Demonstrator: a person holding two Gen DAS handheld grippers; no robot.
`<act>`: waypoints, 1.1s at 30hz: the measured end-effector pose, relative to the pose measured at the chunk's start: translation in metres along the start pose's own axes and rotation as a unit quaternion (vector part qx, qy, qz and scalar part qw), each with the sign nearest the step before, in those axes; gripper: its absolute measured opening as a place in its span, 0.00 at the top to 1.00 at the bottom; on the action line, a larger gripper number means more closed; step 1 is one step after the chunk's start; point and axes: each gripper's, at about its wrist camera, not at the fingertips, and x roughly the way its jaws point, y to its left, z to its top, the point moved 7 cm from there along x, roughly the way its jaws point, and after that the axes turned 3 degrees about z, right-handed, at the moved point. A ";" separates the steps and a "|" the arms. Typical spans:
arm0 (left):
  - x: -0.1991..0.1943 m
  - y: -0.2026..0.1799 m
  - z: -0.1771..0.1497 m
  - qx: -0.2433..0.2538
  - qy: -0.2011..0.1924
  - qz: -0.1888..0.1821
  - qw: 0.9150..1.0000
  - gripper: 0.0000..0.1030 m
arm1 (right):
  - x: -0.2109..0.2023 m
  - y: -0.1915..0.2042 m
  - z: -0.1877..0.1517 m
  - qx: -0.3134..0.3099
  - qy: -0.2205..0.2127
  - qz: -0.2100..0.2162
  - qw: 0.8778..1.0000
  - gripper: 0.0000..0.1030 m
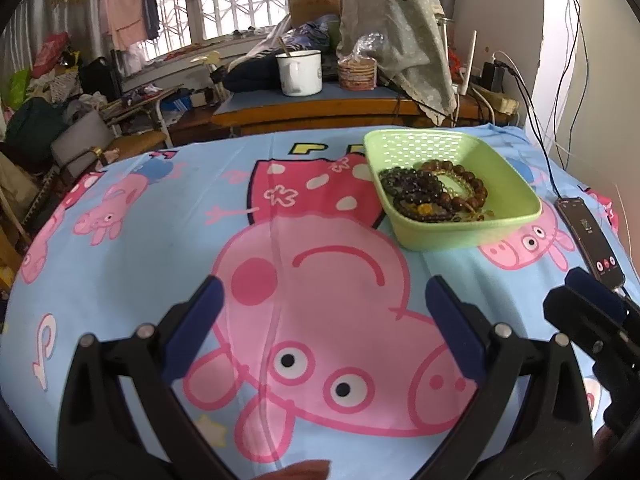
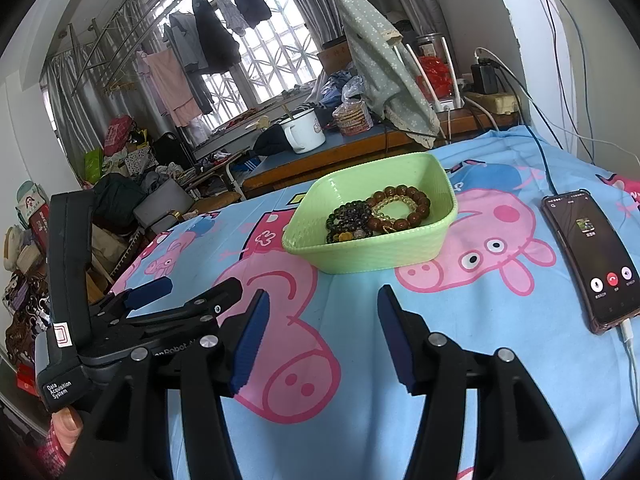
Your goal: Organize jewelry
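Basket (image 1: pixel 472 236): far right, bracelets (image 1: pixel 432 192) heaped inside.
Tools: left tool (image 1: pixel 326 316) and right tool (image 2: pixel 320 332) both apart, empty.
Approach: I'd lift 1 bracelet, avoiding tangles.

Cloth sheet (image 1: pixel 132 256), matt and faintly creased, printed with cartoon pigs. Basket (image 2: pixel 400 254) of pale green plastic, smooth with perforated walls, holding bead bracelets (image 2: pixel 380 216) that look glossy, some brown and wood-like, some dark and glassy. Each tool, left (image 1: pixel 324 320) and right (image 2: pixel 320 340), shows matt black plastic arms, shiny metal rivets and rough blue pads (image 2: pixel 250 344); the phone (image 2: pixel 592 256) has a glossy screen.
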 end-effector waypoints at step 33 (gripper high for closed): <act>-0.001 -0.040 0.014 0.044 -0.003 -0.055 0.998 0.06 | -0.007 -0.027 0.010 0.006 0.012 -0.061 0.998 0.73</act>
